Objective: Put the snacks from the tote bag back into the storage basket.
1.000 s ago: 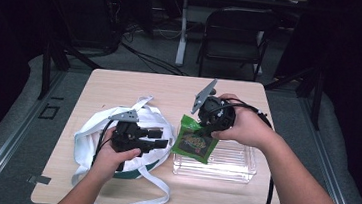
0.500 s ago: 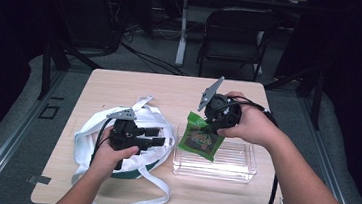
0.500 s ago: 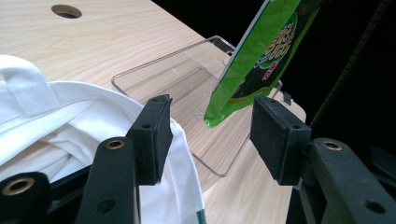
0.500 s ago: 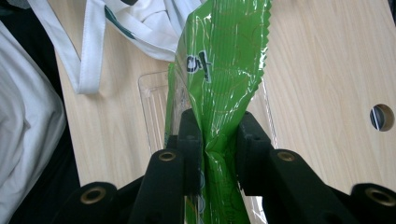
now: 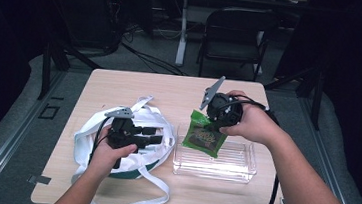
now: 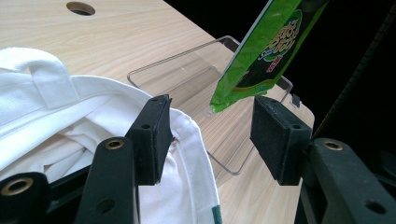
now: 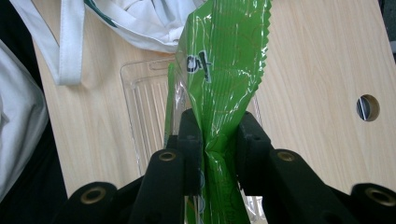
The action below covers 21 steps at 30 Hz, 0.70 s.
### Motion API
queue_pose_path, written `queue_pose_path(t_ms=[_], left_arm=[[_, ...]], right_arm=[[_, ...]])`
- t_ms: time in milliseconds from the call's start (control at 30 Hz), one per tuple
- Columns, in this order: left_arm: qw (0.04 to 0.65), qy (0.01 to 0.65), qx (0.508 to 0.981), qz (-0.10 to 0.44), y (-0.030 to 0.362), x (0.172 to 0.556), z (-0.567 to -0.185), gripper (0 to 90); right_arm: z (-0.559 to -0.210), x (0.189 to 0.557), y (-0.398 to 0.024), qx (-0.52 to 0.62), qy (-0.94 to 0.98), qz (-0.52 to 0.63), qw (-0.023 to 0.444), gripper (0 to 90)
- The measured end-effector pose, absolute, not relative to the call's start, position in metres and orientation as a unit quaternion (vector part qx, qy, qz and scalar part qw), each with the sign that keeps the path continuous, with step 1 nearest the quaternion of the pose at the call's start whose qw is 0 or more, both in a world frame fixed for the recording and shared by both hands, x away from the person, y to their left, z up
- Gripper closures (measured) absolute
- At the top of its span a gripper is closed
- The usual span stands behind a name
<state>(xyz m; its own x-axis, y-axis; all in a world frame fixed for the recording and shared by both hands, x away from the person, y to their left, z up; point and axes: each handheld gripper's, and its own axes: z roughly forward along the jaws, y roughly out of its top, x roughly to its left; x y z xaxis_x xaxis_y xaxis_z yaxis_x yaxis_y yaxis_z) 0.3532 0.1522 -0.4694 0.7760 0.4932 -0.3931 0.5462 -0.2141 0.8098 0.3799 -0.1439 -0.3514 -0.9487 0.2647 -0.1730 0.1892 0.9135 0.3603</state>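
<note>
The right gripper [image 5: 215,126] was clenched on a green snack packet [image 5: 204,138], pinching it near one end, as the right gripper view showed the film [image 7: 223,70] crushed between the two black jaws. The packet hung over the left end of a clear plastic tray [image 5: 236,163] that sat on the wooden table [image 5: 170,88]; its lower edge appeared to sit at or just above the tray rim, and contact with the tray floor could not be confirmed. The left gripper [image 5: 153,134] rested over the mouth of a white cloth bag [image 5: 90,136] with long straps, lying just beside the tray. Its jaws had just been opening and stood apart; the bag's hemmed rim [image 6: 187,140] lay against the inner face of one pad [image 6: 152,137], while the other pad [image 6: 275,137] stood clear of it, so nothing was gripped. Judged from this layout, the packet was already out of the bag and positioned at the tray, so the transfer was well advanced. What remained was to lower the packet fully into the tray and release it. Whether further items were left inside the bag could not be determined.
</note>
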Motion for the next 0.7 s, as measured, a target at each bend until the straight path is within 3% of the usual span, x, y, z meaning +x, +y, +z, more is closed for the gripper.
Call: queue_pose_path(t_ms=[700], left_arm=[[0.526,0.344,0.777,-0.024,0.156,0.356,-0.473,47.7]], right_arm=[[-0.361,0.39,-0.139,0.117,0.973,0.16,0.12,74.8]])
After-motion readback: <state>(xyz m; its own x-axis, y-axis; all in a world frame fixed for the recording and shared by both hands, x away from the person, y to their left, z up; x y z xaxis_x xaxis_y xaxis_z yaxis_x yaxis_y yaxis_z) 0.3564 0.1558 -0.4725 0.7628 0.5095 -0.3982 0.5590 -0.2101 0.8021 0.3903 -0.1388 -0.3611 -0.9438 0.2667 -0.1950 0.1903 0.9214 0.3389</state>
